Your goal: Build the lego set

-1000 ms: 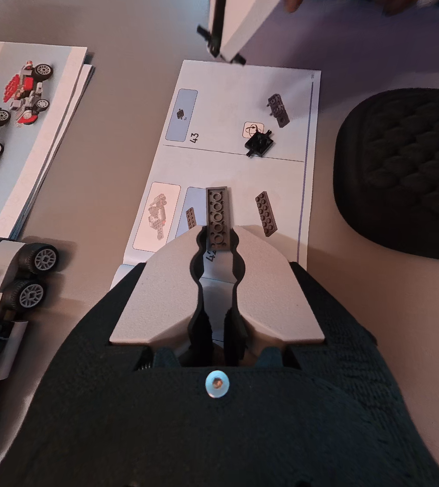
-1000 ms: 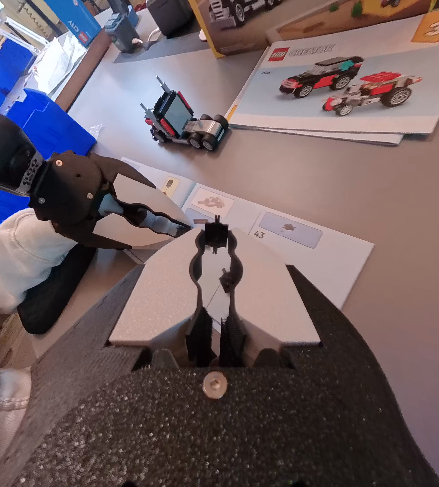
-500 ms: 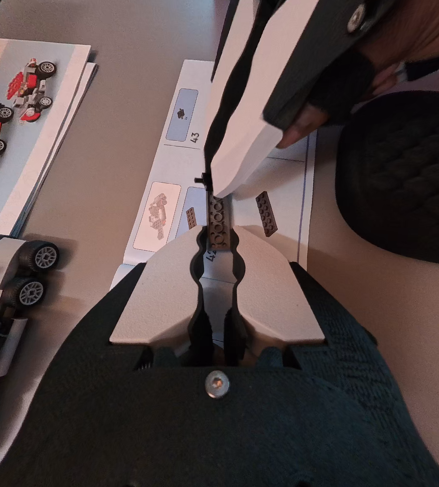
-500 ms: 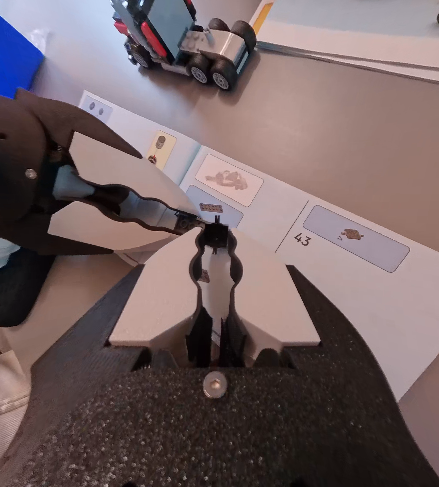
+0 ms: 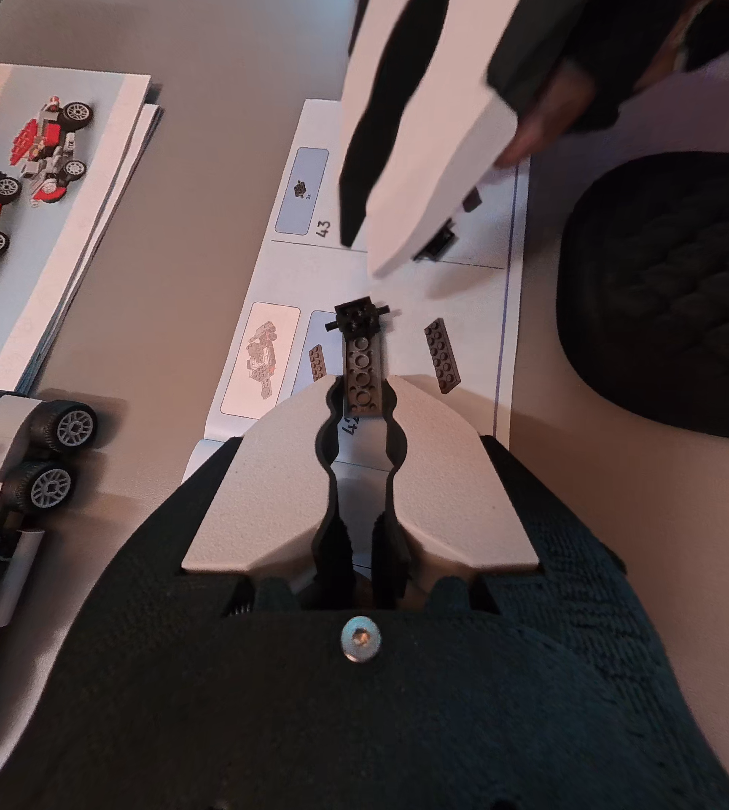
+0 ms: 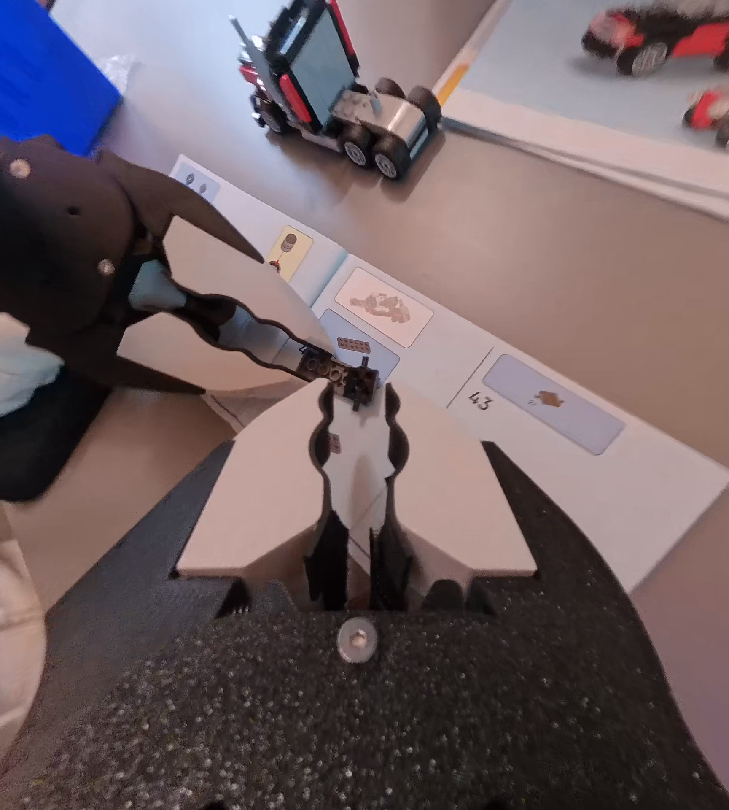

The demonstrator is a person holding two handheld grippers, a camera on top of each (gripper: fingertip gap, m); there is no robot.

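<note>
A: Where is the grey plate [image 5: 363,380]?
B: Pinched at its near end by the left gripper [image 5: 361,396], long axis pointing straight away; the black axle piece [image 5: 356,316] sits on its far end.
A: And the right gripper [image 6: 356,390]?
B: Its jaws stand parted and empty, just beside the axle piece, over the open instruction booklet [image 5: 476,307].

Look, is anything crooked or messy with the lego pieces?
The black axle piece sits slightly crooked on the far end of the grey plate that the left gripper holds; its side pins slant against the plate's line. It may not be pressed on squarely. Nothing looks spilled or broken.
</note>
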